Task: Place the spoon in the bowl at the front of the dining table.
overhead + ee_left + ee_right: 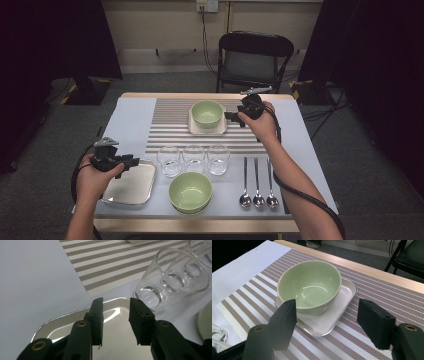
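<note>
Two hand-held tools are working over a laid worktop point(131, 120), each hovering at a different dish. Right tool point(233, 116) is standing with its jaws spread wide and gripping nothing, just beside the far green bowl point(207, 113), which is sitting on a small square plate point(192, 129) on the striped mat point(170, 112). Seen along the right tool's own jaws, that bowl point(309, 286) is lying straight ahead and slightly toward the left jaw, so the right hand point(261, 122) is plainly the nearer one to it. Left tool point(134, 161) is hanging over the far edge of a metal tray point(134, 189) at the near left corner, its jaws parted a moderate way and empty, with the tray's rim point(62, 316) lying just beyond the jaw tips. Three glasses point(194, 158), a second green bowl point(190, 191) and three spoons point(257, 182) are waiting along the near side.
</note>
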